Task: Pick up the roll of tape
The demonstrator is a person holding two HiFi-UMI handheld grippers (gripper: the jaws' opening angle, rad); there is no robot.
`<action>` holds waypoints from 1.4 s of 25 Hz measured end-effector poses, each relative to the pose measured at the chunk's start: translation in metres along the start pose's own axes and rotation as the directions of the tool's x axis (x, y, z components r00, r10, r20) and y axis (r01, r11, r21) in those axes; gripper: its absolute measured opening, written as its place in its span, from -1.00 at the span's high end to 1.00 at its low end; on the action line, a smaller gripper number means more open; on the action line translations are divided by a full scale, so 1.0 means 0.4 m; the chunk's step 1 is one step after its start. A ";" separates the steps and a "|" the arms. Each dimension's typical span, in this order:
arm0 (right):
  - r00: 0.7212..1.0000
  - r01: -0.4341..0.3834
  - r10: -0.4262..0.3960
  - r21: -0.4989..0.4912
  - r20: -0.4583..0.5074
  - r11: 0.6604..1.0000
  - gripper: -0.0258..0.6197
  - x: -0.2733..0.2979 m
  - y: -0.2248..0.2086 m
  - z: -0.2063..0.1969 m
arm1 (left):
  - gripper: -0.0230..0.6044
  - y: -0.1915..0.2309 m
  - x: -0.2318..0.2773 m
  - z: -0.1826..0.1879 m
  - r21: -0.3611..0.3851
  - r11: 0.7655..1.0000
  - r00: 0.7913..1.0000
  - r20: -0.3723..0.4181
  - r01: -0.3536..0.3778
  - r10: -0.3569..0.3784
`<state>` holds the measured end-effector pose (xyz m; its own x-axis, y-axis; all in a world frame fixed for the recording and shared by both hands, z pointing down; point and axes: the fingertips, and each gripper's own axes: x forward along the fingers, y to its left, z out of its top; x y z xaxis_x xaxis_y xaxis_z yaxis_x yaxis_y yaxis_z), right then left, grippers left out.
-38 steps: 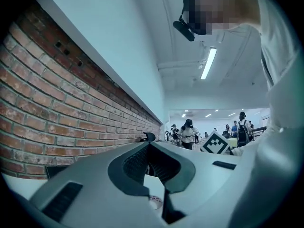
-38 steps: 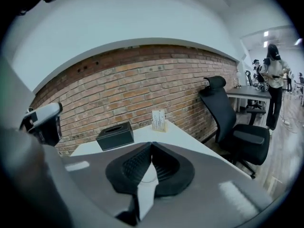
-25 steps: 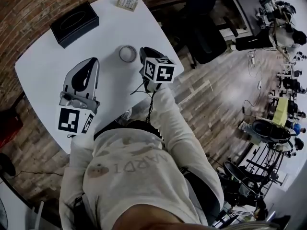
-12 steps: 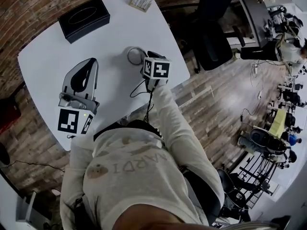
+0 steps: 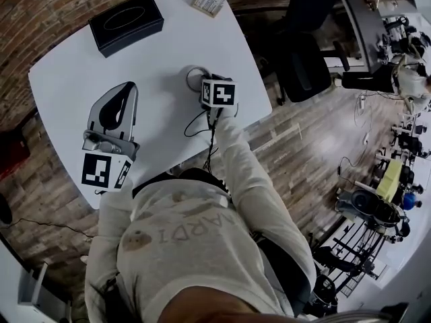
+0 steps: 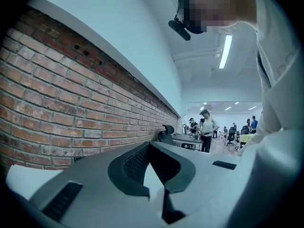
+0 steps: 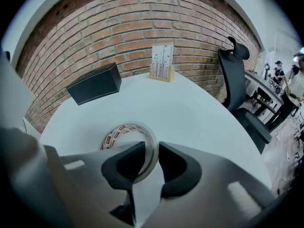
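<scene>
The right gripper (image 7: 152,148) is hovering over the roll of tape (image 7: 124,128), which is lying flat on the white table (image 5: 168,39) just above centre frame in the head view. Its jaws, having just been opening, are standing apart and straddling the roll's near wall without pressing it, one inside the ring and one outside. At left of frame, the left gripper (image 5: 128,85) is pointing level, jaws together and empty. A black box (image 5: 126,23) is sitting at upper left.

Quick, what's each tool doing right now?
Left tool: closed, empty.
Right tool: open, jaws just closing slightly, astride the rim of the tape, not gripping yet.
</scene>
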<state>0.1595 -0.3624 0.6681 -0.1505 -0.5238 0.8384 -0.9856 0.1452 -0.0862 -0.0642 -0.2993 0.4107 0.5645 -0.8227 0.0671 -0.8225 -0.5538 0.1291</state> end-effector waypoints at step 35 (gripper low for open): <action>0.885 -0.132 0.104 0.031 0.453 0.991 0.74 -0.395 0.031 0.048 | 0.92 -0.158 -0.027 0.062 0.055 0.998 0.998 0.050 0.042 -0.044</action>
<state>0.1696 -0.2937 0.5242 -0.2700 -0.8290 0.4897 -0.9591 0.1866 -0.2129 -0.0198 -0.2584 0.3773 0.5962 -0.8027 0.0114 -0.8009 -0.5938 0.0768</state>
